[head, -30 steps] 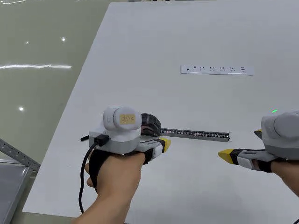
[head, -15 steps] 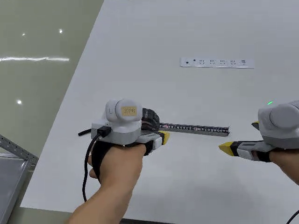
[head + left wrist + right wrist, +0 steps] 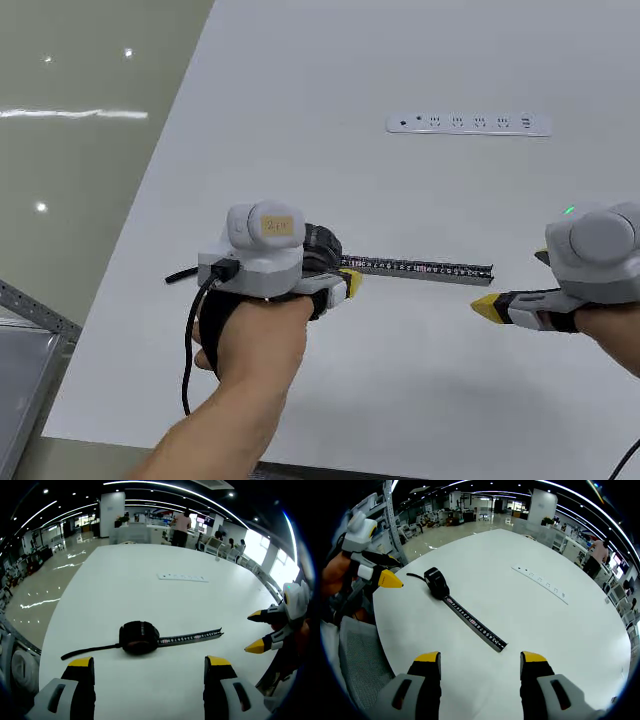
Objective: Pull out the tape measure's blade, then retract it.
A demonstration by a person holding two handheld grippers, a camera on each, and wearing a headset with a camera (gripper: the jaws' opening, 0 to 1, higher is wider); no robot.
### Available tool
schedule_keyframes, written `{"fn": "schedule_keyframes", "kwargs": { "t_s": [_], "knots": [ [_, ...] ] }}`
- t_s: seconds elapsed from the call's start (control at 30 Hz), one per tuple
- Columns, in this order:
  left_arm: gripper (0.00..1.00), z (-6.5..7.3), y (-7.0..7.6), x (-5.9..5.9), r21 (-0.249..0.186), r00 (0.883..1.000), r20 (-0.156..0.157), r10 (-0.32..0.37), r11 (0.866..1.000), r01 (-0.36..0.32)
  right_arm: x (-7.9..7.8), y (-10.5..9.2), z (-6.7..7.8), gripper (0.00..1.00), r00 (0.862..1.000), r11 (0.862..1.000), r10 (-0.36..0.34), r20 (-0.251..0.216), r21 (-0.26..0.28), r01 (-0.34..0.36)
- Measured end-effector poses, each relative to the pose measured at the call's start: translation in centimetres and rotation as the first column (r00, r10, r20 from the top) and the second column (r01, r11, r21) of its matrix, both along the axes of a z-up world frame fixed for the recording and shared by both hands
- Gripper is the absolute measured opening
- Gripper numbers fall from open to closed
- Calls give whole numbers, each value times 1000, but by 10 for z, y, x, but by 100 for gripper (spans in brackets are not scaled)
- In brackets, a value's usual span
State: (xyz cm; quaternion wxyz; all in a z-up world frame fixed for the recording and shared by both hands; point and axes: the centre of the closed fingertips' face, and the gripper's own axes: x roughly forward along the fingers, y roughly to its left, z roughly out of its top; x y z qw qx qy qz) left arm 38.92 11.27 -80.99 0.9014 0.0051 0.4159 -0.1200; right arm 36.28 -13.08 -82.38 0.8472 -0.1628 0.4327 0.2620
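Plainly, the left gripper (image 3: 150, 666) is held with jaws spread wide, nothing clasped; the right gripper (image 3: 481, 661) is likewise released. Just ahead of the left gripper, the tape measure (image 3: 139, 636) is laid on the white table (image 3: 150, 580), its blade (image 3: 192, 637) drawn out, untouched. A power strip (image 3: 468, 123) is seen farther off.

Open white table (image 3: 400, 380) lies between left gripper (image 3: 149, 662) and right gripper (image 3: 481, 657), the drawn-out blade (image 3: 418, 268) stretching across it from nine to three o'clock, power strip (image 3: 468, 123) well apart at twelve.
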Motion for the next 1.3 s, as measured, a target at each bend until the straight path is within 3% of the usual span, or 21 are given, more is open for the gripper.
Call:
{"fn": "schedule_keyframes", "kwargs": {
  "t_s": [0.93, 1.3],
  "knots": [
    [84, -23, -5, 16, 5, 999, -16, 30, 1000, -30, 19, -11, -32, 59, 994, 993, 106, -28, -48, -108],
    [83, -31, -4, 19, 7, 999, -25, 37, 999, -37, 27, -14, -42, 59, 976, 972, 216, -13, -87, -216]
  ]
}}
